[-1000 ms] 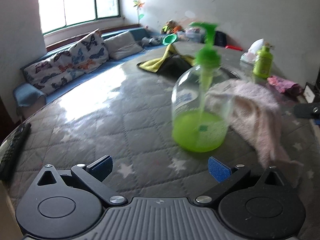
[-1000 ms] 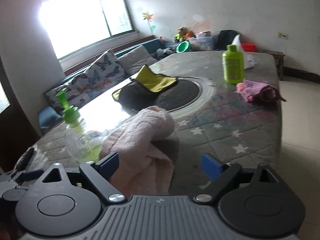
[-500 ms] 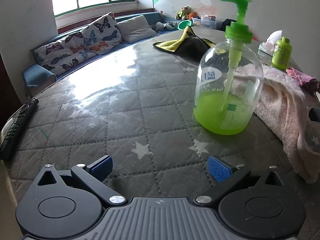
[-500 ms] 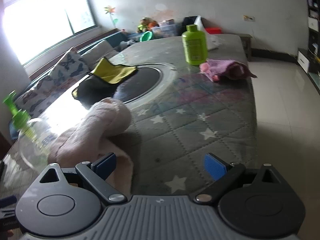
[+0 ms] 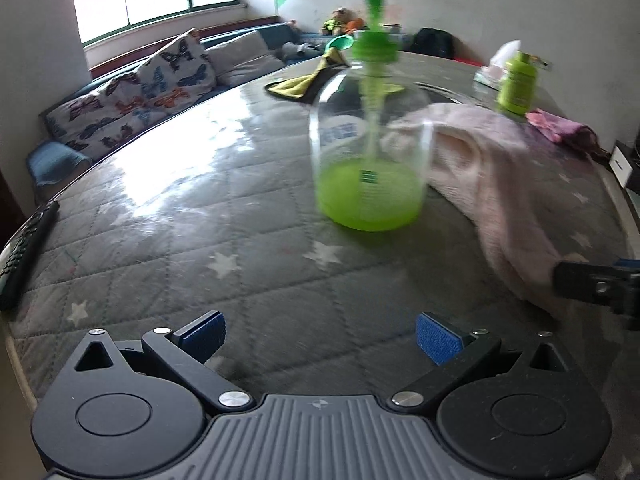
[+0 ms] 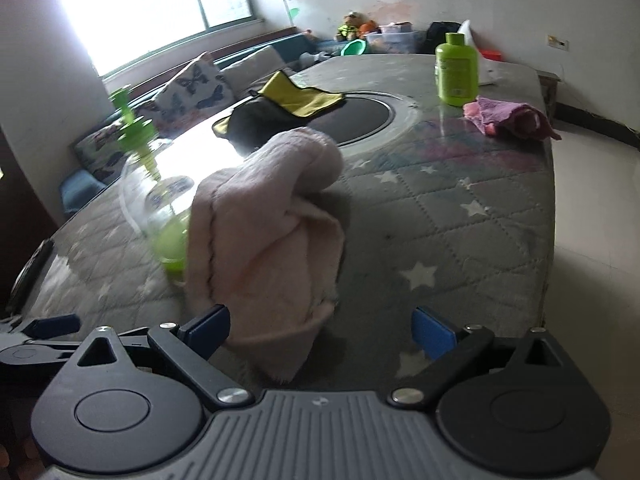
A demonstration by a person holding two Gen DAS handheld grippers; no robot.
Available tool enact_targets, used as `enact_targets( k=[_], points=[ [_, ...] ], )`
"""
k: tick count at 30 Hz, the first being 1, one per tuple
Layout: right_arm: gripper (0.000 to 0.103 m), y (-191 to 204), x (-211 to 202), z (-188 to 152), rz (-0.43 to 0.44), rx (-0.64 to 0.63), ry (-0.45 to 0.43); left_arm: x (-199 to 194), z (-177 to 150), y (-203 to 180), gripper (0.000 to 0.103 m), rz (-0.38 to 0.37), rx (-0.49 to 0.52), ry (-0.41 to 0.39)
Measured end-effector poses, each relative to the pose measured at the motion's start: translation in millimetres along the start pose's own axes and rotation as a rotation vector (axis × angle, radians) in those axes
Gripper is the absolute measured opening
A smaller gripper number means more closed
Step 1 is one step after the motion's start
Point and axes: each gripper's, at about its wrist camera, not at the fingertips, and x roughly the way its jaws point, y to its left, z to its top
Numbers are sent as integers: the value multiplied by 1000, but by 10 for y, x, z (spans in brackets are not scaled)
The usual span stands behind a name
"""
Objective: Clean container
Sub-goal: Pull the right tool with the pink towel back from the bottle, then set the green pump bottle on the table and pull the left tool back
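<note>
Both grippers, left gripper (image 5: 320,334) and right gripper (image 6: 322,330), gape empty; pink towel (image 6: 264,232) lies between right gripper and pump bottle (image 5: 370,152).

Pump bottle (image 5: 370,152) upright on table (image 5: 200,248), ahead of left gripper (image 5: 318,338). Towel (image 5: 500,184) on table, touching bottle's right side, its near end between right gripper (image 6: 322,330) jaws. Cloth (image 6: 298,96) behind bottle, mid-table. Small bottle (image 6: 456,70) far right, rag (image 6: 508,116) just before it. Remote (image 5: 24,252) at left edge. Sofa (image 5: 152,88) beyond table, left.
</note>
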Motion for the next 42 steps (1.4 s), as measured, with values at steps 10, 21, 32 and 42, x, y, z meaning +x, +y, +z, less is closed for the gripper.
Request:
enact_targets(
  k=[10, 21, 32, 42],
  points=[
    [100, 84, -138, -62, 9, -28, 8, -120, -134, -200, 103, -16, 54, -12],
    [101, -152, -230, 164, -43, 25, -87, -81, 25, 252, 103, 81, -36, -54],
    [102, -414, 233, 599, -154, 121, -153, 250, 187, 823, 103, 253, -107, -78],
    [102, -445, 652, 726, -164, 132, -135, 365, 209, 1075, 103, 271, -163, -90]
  ],
)
